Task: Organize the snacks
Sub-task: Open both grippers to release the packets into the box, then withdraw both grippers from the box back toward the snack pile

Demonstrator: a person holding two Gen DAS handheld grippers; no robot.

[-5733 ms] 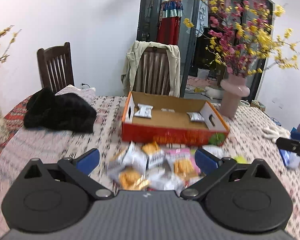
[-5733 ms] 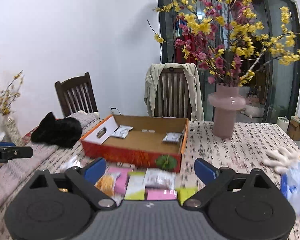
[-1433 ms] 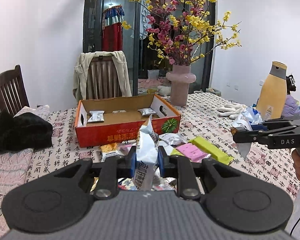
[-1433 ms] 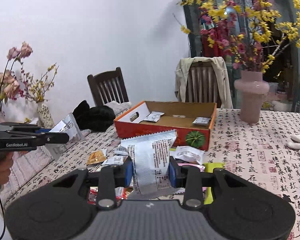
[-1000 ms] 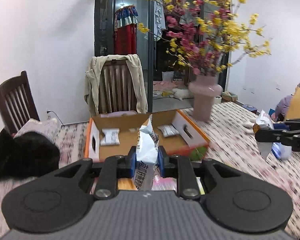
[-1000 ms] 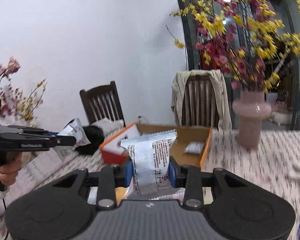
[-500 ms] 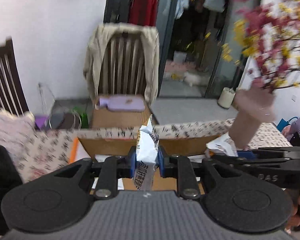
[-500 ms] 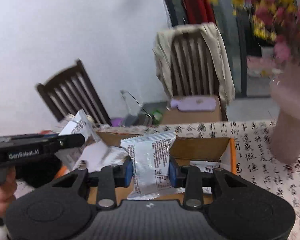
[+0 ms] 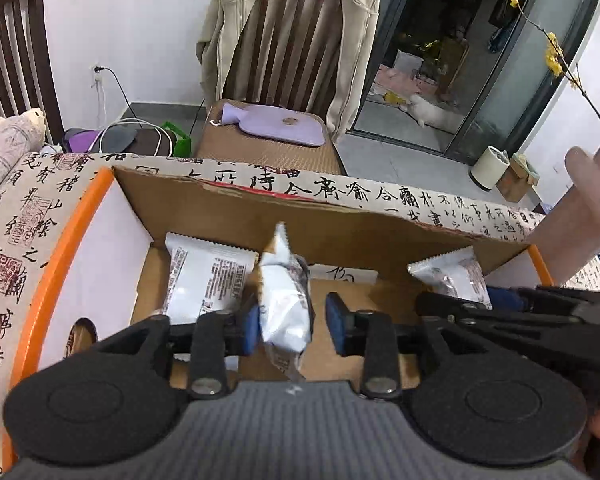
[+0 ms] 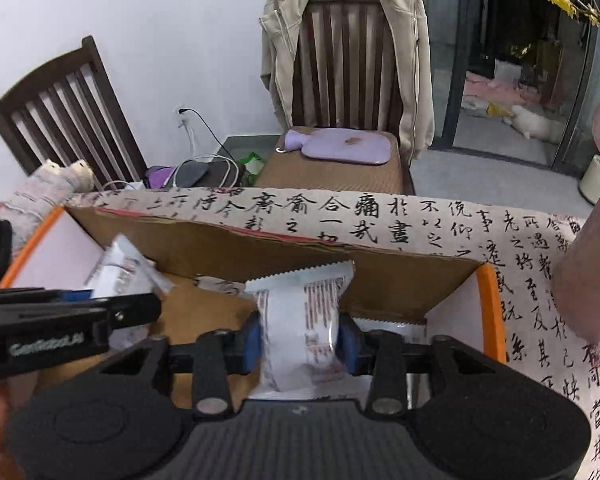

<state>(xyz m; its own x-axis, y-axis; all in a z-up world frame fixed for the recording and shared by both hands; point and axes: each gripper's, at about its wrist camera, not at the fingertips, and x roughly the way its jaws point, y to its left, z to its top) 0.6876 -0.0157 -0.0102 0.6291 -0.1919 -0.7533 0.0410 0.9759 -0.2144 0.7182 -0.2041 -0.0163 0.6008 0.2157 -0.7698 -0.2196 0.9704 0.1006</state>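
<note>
Two hand-held grippers hang over an open cardboard box (image 9: 236, 216), each with a white snack packet between its jaws.

On the left, the left gripper (image 9: 292, 322) has just been opening; its crumpled packet (image 9: 286, 304) touches only the left pad, clear of the right, so it is released. A flat packet (image 9: 208, 276) lies in the box's left corner. On the right, the right gripper (image 10: 300, 342) has also been opening, yet both pads touch its printed packet (image 10: 300, 320) above the box's right end.
</note>
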